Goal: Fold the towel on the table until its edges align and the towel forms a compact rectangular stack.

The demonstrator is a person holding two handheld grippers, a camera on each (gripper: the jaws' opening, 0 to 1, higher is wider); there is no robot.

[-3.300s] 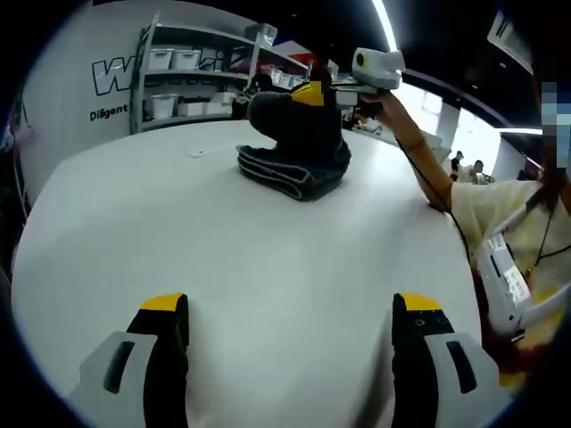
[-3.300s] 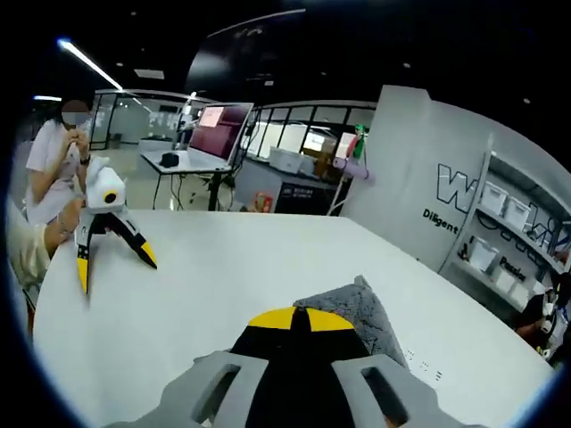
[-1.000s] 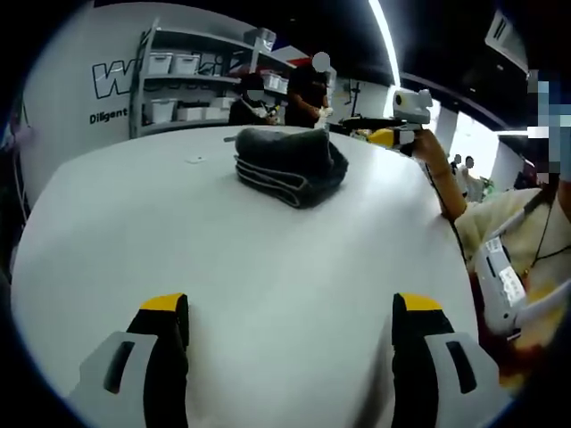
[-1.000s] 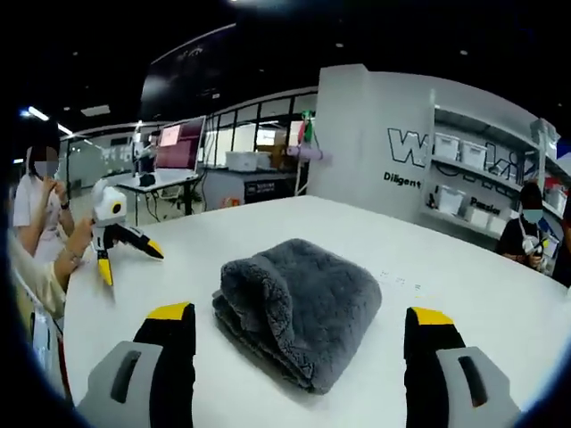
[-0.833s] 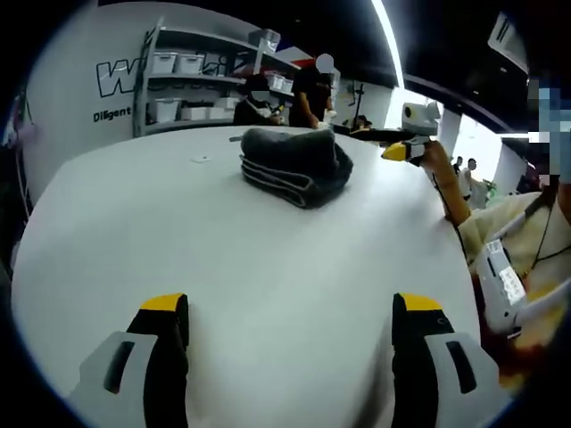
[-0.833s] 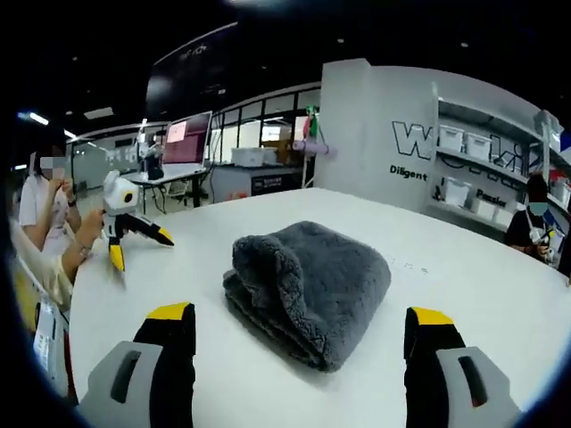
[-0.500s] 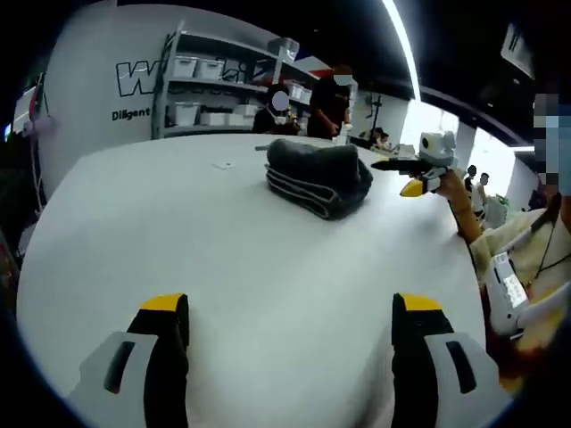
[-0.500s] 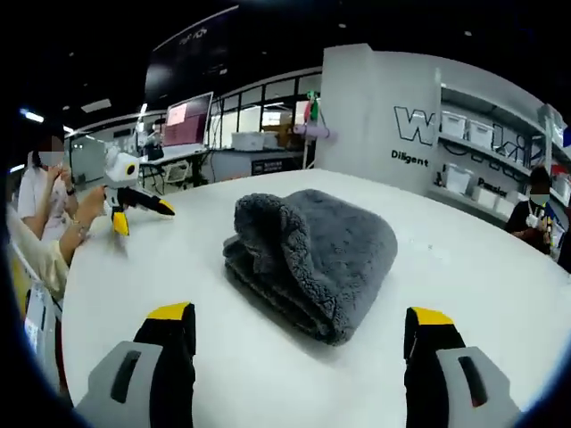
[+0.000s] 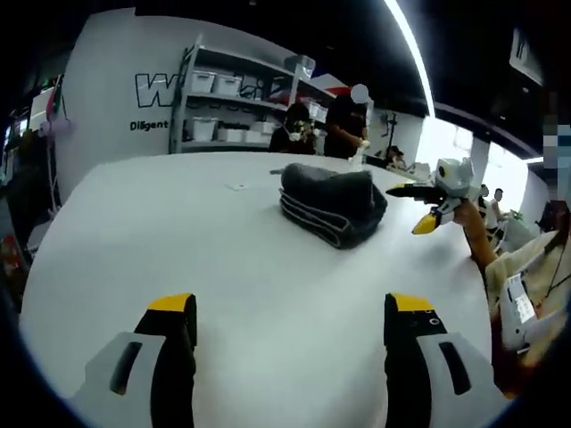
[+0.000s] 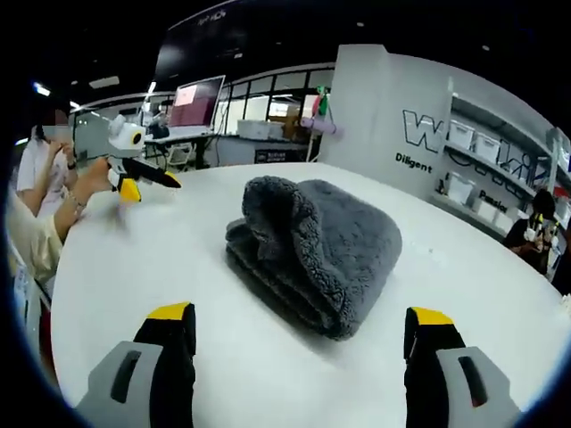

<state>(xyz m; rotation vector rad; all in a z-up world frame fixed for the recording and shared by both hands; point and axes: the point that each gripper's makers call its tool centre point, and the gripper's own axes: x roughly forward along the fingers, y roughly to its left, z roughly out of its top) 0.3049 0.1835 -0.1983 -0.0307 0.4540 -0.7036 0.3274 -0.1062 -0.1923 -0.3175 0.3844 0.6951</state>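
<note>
White counter (image 9: pixel 178 232) stretches wide in the left gripper view, with storage shelves (image 9: pixel 236 107) and a lettered wall behind it, and people standing at the far edge. On it sits the grey towel (image 9: pixel 332 203), folded into a thick layered bundle, well ahead of the left gripper (image 9: pixel 290 316), whose yellow-tipped fingers (image 9: pixel 169 308) stand spread apart and grasp nothing. Coming in from the right is the right gripper (image 9: pixel 428 201), held in a hand (image 9: pixel 471 234), now off the towel and just beside it, where three seconds ago it was pressed down on top of the bundle. That lift-off says the pressing step is over.

Over to the right gripper view: same counter (image 10: pixel 143 259), and the towel (image 10: pixel 312 254) looms large, close in front of the gripper (image 10: pixel 299 343), nearer than it looked a second ago. The fingers (image 10: pixel 428 325) are parted wide and empty, a change from the closed tips seen earlier over the fabric. The left gripper (image 10: pixel 134 174) hovers far back on the left, low over the counter.

The stack looks compact, though its top layer bulges and curls at one end, so I'd judge the fold essentially done, with a tidy of that rounded edge possibly remaining.
</note>
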